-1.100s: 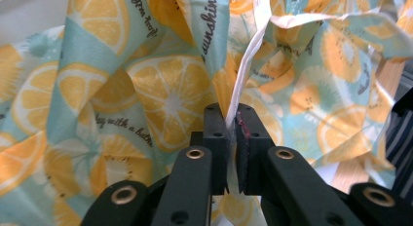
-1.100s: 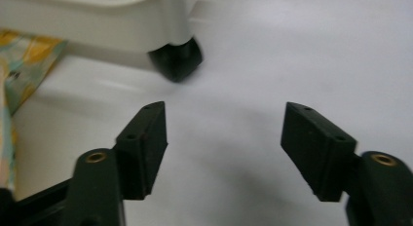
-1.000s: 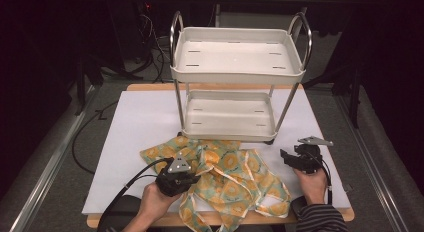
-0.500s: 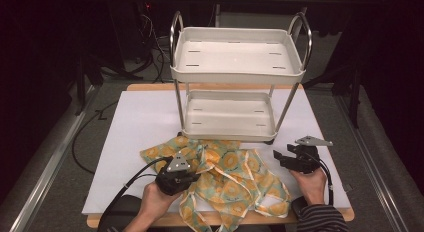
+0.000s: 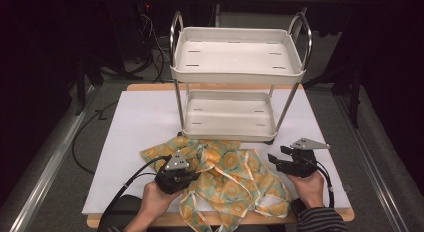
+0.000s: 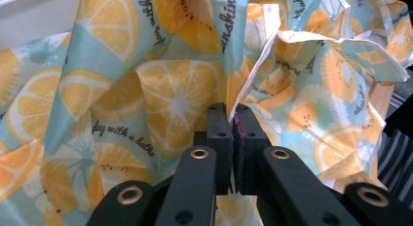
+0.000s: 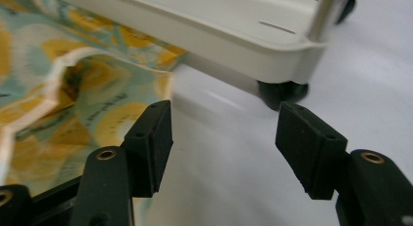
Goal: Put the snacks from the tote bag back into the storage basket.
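While your left gripper [image 6: 233,138] pinches crumpled citrus-print cloth [image 5: 227,179], your right gripper [image 5: 278,157], spread w/ nothing between after just closing slightly, has edged up vs. before.

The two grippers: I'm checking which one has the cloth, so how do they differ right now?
The left gripper is shut on the orange-print cloth; the right gripper stands open with nothing between its jaws. The left sits over the cloth, the right beside it over white table cover. Both have black jaws.

"sunshine" — on citrus-print cloth [image 6: 160,84]
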The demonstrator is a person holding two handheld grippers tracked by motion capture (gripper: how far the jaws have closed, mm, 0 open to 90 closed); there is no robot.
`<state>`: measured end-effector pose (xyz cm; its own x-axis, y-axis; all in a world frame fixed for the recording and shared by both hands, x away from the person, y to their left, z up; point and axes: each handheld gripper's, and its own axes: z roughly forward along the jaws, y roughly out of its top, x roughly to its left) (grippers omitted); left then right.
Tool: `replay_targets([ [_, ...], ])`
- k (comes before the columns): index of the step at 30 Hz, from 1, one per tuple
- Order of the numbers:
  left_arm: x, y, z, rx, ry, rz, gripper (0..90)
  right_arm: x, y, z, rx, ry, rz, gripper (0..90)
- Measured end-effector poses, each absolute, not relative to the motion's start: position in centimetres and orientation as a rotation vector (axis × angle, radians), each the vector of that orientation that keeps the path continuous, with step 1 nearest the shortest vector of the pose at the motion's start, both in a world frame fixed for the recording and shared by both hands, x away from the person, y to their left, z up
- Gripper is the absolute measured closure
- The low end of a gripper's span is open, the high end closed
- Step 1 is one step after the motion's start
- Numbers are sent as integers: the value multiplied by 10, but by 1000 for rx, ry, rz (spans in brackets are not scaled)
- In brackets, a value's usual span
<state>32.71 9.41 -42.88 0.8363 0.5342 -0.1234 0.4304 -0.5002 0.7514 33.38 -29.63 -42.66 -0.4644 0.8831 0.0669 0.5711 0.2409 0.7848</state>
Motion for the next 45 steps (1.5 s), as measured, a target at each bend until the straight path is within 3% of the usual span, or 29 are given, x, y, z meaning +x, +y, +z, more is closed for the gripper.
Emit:
replay_targets([
  [20,329,98,-423,2119,704,170,876,293,-253,-411,1063,2240,1144,415],
  [45,338,103,-417,2053,720,171,875,289,-210,-430,860,2456,1088,338],
])
